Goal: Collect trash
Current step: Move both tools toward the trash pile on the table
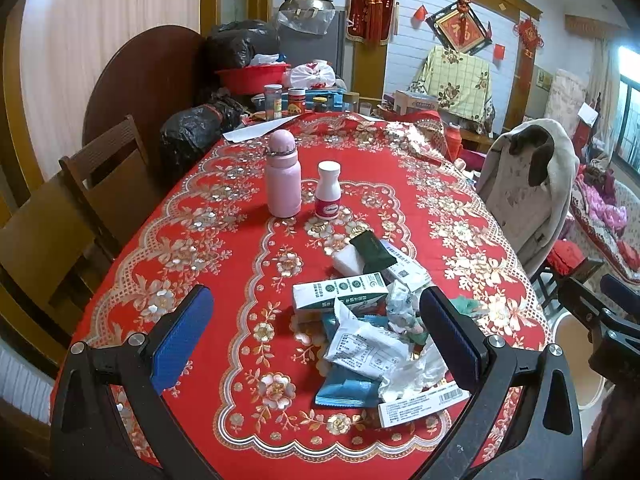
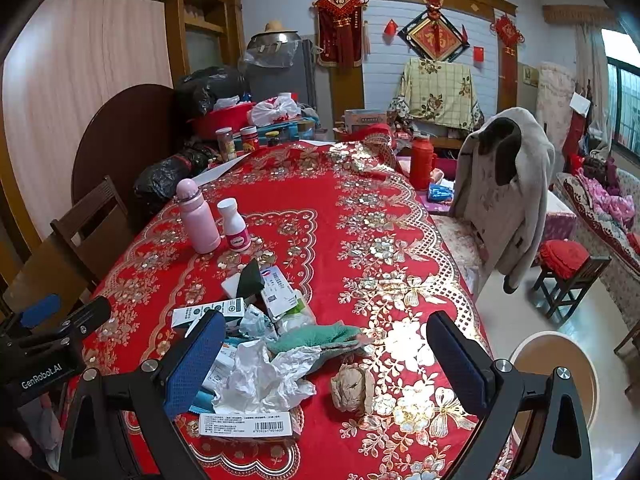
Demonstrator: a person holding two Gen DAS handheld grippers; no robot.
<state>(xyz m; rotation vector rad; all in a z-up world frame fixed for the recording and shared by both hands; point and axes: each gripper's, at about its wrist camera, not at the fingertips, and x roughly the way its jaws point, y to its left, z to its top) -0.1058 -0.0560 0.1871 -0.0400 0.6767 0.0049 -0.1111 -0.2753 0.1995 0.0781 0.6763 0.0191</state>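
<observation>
Jaws of the left gripper point(image 1: 316, 328) are spread wide and empty above the trash pile point(image 1: 372, 320), seen at 5 o'clock from the pink bottle point(image 1: 283, 176). From the right wrist, the right gripper point(image 2: 326, 360) is likewise held apart, framing crumpled white paper point(image 2: 264, 380) and a brown paper ball point(image 2: 352, 388) on the red tablecloth point(image 2: 320, 200).

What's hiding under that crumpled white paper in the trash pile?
Under the crumpled white paper a blue wrapper and a white barcode box stick out. The paper covers most of them, so anything else beneath it cannot be seen.
</observation>
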